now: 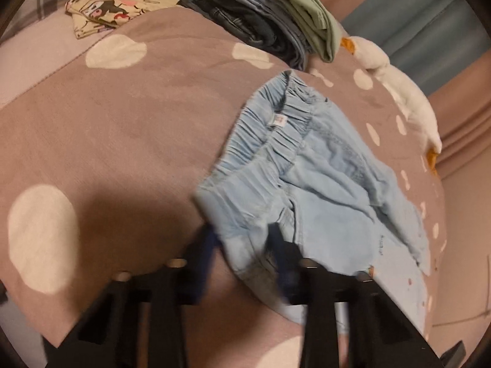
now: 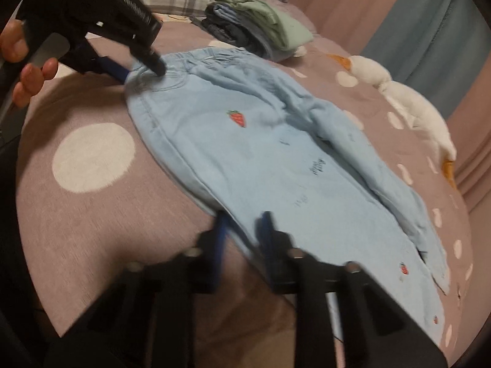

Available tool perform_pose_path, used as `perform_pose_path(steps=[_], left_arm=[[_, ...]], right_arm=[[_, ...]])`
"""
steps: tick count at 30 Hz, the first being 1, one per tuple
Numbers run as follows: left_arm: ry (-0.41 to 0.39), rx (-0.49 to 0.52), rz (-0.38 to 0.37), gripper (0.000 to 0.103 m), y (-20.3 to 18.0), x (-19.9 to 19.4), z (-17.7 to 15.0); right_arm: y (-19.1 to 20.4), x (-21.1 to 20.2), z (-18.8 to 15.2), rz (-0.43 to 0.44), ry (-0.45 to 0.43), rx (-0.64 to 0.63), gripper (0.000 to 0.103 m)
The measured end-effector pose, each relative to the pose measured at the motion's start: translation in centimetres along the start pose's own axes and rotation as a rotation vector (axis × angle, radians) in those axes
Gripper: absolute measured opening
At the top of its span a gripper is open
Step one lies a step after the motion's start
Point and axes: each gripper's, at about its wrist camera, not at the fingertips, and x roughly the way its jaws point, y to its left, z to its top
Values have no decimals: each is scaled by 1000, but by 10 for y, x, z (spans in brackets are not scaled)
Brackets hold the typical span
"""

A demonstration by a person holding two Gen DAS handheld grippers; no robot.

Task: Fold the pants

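Both pinching the near edge of the blue pants (image 2: 245, 159) on the bed cover (image 2: 92, 214), left gripper (image 1: 242, 242) by the waist, right gripper (image 2: 242, 227) further down the leg, likely ready for folding over.

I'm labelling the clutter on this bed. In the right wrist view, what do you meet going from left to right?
The person's hand → other hand-held gripper at the waistband → light blue pants → white plush toy at the bed's right edge.
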Motion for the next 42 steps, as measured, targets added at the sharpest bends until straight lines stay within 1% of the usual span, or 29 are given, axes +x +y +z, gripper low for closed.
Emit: perform_pose_path(steps=[1, 4, 7, 10, 11, 12, 13, 15, 17, 18, 20, 22, 24, 25, 26, 27, 28, 30, 31, 32, 34, 35, 36, 37, 38, 39, 40, 42], left_arm=[[0, 3, -16, 25, 3, -2, 1], [-13, 39, -19, 24, 7, -12, -2], [-52, 90, -7, 24, 4, -25, -6], [-40, 109, 19, 24, 3, -22, -7], [-21, 125, 34, 25, 2, -19, -8], [-1, 149, 70, 25, 0, -16, -8], [16, 181, 107, 34, -1, -15, -9], [12, 228, 126, 41, -3, -24, -11], [-2, 273, 135, 41, -6, -35, -14], [-11, 293, 115, 41, -9, -41, -16], [-32, 341, 80, 41, -21, -47, -19], [-48, 405, 44, 41, -41, -44, -20], [-42, 457, 20, 41, -63, -32, -22], [-38, 489, 7, 41, -72, -24, -21], [-38, 531, 9, 41, -82, -13, -23], [-32, 560, 24, 41, -86, -5, -26], [-16, 591, 47, 41, -87, 4, -31], [48, 623, 122, 41, -79, 27, -34], [55, 630, 94, 42, -72, 31, -35], [42, 641, 59, 42, -68, 27, -34], [63, 645, 39, 42, -65, 22, -28], [67, 635, 27, 42, -63, 19, -22], [61, 623, 5, 43, -64, 14, -12], [36, 619, 2, 49, -65, 10, -1], [14, 622, 5, 53, -68, 7, 8], [-18, 628, 9, 60, -73, 6, 21], [-51, 633, 15, 61, -78, 7, 35], [-73, 640, 13, 61, -86, 13, 58]], right_arm=[[3, -2, 0, -1, -2, 0, 10], [0, -11, 1, 34, -4, 45, 8], [4, -23, 2, 33, -15, 44, 8], [11, -21, -3, 67, 11, 58, 8], [11, -19, -4, 80, 21, 57, 12], [11, -19, -6, 97, 28, 66, 13], [6, -20, -6, 117, 27, 95, 16], [-10, -27, -7, 193, 17, 197, 23], [-32, -41, -10, 238, -36, 310, 28], [-44, -44, -13, 239, -48, 363, 29], [-71, -43, -20, 217, -48, 475, 31], [-94, -28, -29, 142, 8, 544, 33], [-102, -13, -38, 106, 60, 565, 34], [-104, -2, -47, 87, 115, 565, 32], [-107, 7, -52, 69, 156, 562, 31], [-107, 9, -61, 61, 178, 560, 31], [-108, 2, -70, 77, 154, 566, 31], [-114, -7, -82, 47, 182, 559, 31], [-120, -13, -93, 15, 209, 557, 37], [-129, -13, -101, 5, 229, 566, 45], [-151, -20, -119, -5, 276, 619, 47], [-164, -19, -123, -27, 310, 637, 48], [-176, -21, -126, -73, 340, 645, 48], [-187, -23, -123, -113, 346, 651, 51], [-196, -24, -118, -108, 315, 660, 51], [-206, -24, -106, -60, 248, 678, 52], [-213, -21, -95, -27, 204, 686, 51], [-222, -1, -63, 36, 133, 659, 55]])
